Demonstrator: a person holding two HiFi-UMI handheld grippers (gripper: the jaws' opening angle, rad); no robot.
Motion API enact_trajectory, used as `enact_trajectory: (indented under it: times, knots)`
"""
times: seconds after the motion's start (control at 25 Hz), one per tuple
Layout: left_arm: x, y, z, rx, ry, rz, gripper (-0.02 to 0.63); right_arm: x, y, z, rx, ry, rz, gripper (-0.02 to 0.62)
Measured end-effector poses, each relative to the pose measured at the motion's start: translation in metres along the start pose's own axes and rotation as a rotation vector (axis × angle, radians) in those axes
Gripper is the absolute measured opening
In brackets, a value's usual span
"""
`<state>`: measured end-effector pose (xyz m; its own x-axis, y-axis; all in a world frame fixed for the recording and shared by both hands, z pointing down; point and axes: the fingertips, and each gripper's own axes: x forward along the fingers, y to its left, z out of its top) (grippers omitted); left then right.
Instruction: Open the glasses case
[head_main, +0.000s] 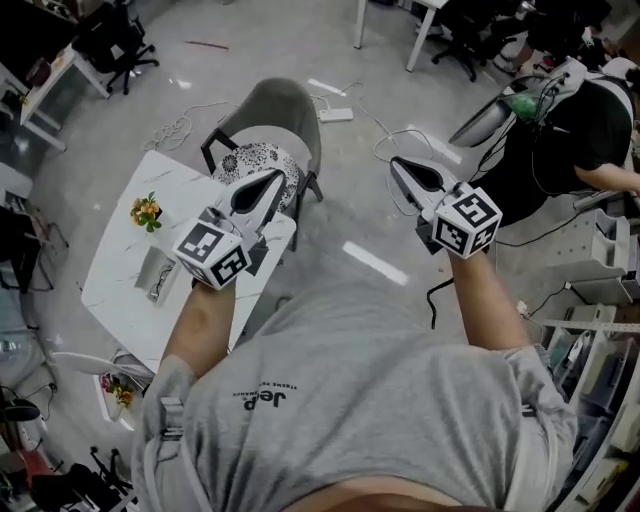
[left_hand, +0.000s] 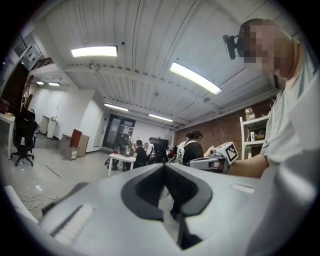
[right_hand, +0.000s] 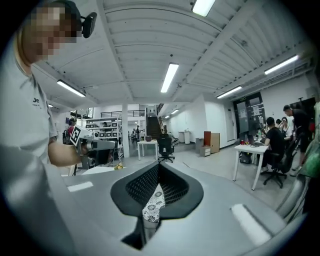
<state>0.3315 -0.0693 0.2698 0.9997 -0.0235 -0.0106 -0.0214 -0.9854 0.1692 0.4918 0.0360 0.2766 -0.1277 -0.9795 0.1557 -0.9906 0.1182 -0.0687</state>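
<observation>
I stand beside a white marble table (head_main: 120, 300) with both grippers raised in front of my chest. A grey oblong object (head_main: 155, 276) lies on the table below the left hand; it may be the glasses case, but it is too small to tell. My left gripper (head_main: 276, 179) (left_hand: 164, 165) points out level over the table's far corner, its jaws closed tip to tip with nothing between them. My right gripper (head_main: 395, 163) (right_hand: 159, 164) hangs over the bare floor, well right of the table, and is also shut and empty. Each gripper shows in the other's view: right (left_hand: 216, 161), left (right_hand: 96, 145).
A grey chair with a patterned cushion (head_main: 262, 160) stands at the table's far side. A small bunch of flowers (head_main: 146, 211) sits on the table. A power strip (head_main: 336, 115) and cables lie on the floor. A seated person (head_main: 590, 130) and shelves (head_main: 610, 260) are at the right.
</observation>
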Motion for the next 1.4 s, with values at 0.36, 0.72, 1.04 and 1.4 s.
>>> enact_trajectory:
  times: [0.36, 0.72, 1.04, 1.4]
  knots:
    - [-0.005, -0.029, 0.018, -0.015, -0.018, 0.041, 0.055, -0.036, -0.007, 0.019, 0.013, -0.045, 0.005, 0.002]
    - [-0.024, -0.031, 0.026, 0.007, -0.039, 0.06, 0.055, -0.029, 0.007, 0.023, -0.004, -0.046, 0.033, 0.002]
    - [-0.035, -0.023, 0.027, 0.01, -0.048, 0.076, 0.055, -0.016, 0.014, 0.023, -0.015, -0.04, 0.054, 0.002]
    - [-0.032, -0.02, 0.031, 0.023, -0.047, 0.072, 0.056, -0.01, 0.011, 0.026, -0.019, -0.028, 0.06, 0.002]
